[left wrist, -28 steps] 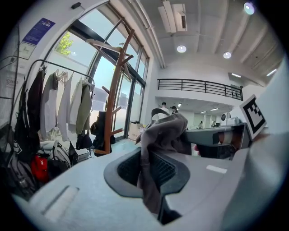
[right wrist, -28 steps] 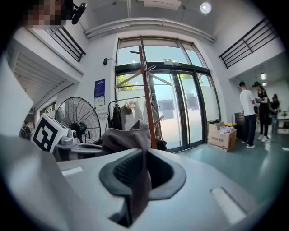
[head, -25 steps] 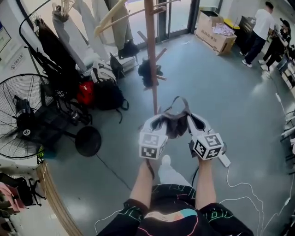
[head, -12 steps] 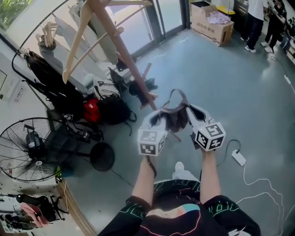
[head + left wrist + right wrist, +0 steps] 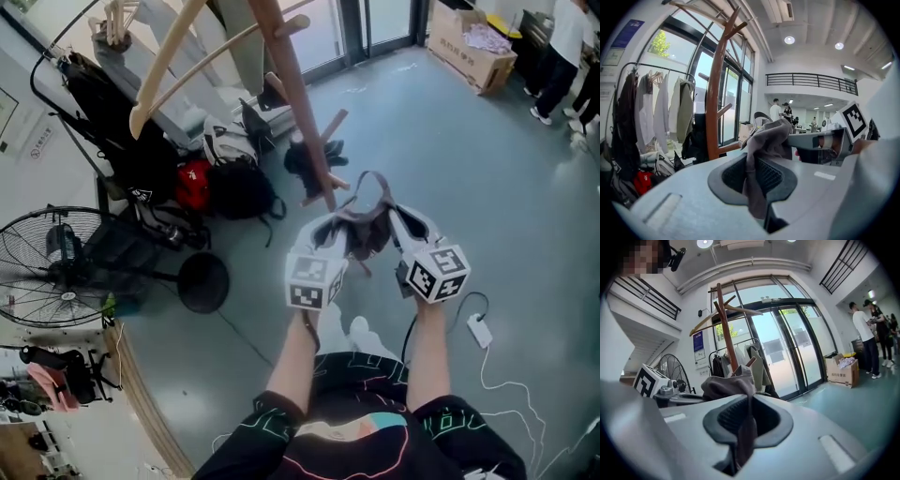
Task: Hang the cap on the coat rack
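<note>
A grey-brown cap (image 5: 361, 228) hangs stretched between my two grippers at chest height. My left gripper (image 5: 330, 234) is shut on its left edge, and the cloth (image 5: 761, 159) runs down between the jaws. My right gripper (image 5: 398, 225) is shut on the other edge, where fabric (image 5: 743, 427) is pinched between the pads. The wooden coat rack (image 5: 292, 89) rises just ahead and slightly left, with angled pegs (image 5: 328, 127) near the cap. The rack shows as a brown post (image 5: 714, 98) left of the cap in the left gripper view and behind the cap (image 5: 725, 331) in the right gripper view.
A clothes rail with hanging garments (image 5: 112, 103), bags (image 5: 225, 183) and a standing fan (image 5: 56, 267) crowd the left side. A cardboard box (image 5: 473, 52) and people (image 5: 562, 47) are at the far right. A power strip and white cable (image 5: 480, 330) lie on the floor right of me.
The view has swung so the rack post stands more upright and closer to the cap. Both grippers still hold the cap between them, shifted slightly right and down in the picture.
</note>
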The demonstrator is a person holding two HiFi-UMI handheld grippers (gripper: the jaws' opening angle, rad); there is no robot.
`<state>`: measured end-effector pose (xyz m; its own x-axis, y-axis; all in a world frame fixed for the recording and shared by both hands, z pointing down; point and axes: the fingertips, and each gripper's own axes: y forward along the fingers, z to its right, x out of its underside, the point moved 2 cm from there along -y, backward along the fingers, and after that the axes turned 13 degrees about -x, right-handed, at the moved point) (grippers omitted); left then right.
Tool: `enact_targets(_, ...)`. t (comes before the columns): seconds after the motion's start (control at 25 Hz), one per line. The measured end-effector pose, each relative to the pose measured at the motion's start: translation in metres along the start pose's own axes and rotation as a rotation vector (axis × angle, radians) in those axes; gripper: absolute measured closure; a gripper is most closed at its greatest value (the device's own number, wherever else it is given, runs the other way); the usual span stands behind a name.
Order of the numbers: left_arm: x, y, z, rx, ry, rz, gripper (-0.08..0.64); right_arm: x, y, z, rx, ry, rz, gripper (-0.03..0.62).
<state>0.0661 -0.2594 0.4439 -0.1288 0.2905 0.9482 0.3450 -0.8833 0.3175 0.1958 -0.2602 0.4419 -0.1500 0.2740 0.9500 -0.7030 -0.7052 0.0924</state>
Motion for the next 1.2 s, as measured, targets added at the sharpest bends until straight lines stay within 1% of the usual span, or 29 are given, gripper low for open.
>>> enact_targets(0.12,0.018,-0.004,-0.021,-0.033,-0.016,-0.042,0.522,0.017,0.020,-0.008,-0.033,0.031,-0.030,0.557)
enact_targets(0.24,0.028,-0.007,-0.037,-0.062,-0.029,-0.064,0.522,0.029,0.036,-0.014,-0.052,0.055,-0.052,0.557)
enact_targets(0.48,0.053,-0.007,-0.054,-0.082,-0.046,-0.124,0.522,0.055,0.056,-0.018,-0.068,0.104,-0.092,0.557)
enact_targets(0.68,0.063,0.002,-0.058,-0.061,-0.055,-0.154,0.522,0.065,0.066,-0.011,-0.045,0.133,-0.105,0.557)
enact_targets(0.88,0.067,0.015,-0.058,-0.034,-0.048,-0.165,0.522,0.070,0.072,0.001,-0.009,0.159,-0.099,0.557)
enact_targets(1.04,0.066,0.024,-0.064,-0.027,-0.038,-0.177,0.522,0.073,0.081,0.006,0.005,0.172,-0.106,0.557)
enact_targets(1.2,0.072,0.031,-0.068,-0.018,-0.058,-0.195,0.522,0.076,0.089,0.010,0.011,0.178,-0.131,0.557)
